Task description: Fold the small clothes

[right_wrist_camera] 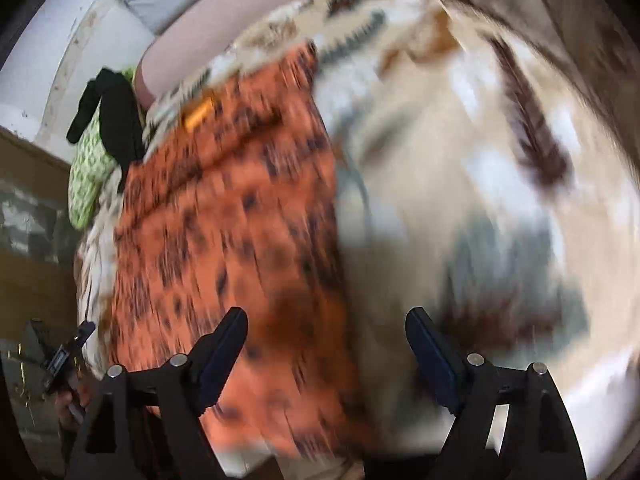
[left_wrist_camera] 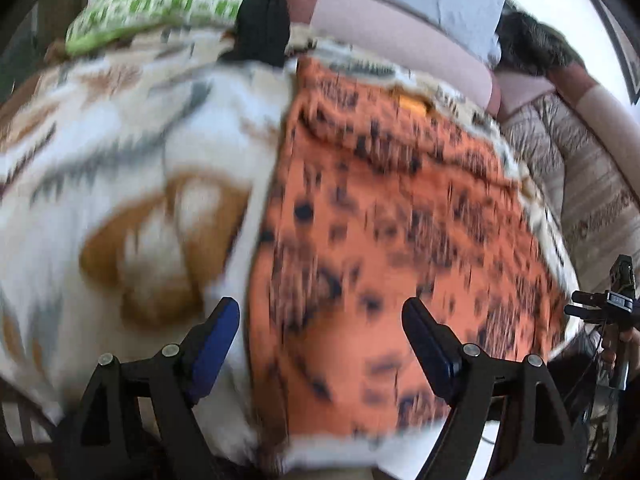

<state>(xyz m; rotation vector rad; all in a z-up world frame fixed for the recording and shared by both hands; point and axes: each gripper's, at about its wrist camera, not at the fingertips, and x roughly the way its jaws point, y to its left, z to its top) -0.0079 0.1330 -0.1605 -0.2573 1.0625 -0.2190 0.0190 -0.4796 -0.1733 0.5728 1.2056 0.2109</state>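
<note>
An orange garment with dark speckles lies flat on a patterned white, brown and grey blanket. It also shows in the right wrist view, on the left half. My left gripper is open and empty, hovering above the garment's near left edge. My right gripper is open and empty, above the garment's near right edge. Both views are motion-blurred. The right gripper shows at the left wrist view's right edge.
A green-and-white patterned cloth and a black cloth lie at the blanket's far end. A pink cushion and a beige sofa border the blanket. The blanket extends right of the garment.
</note>
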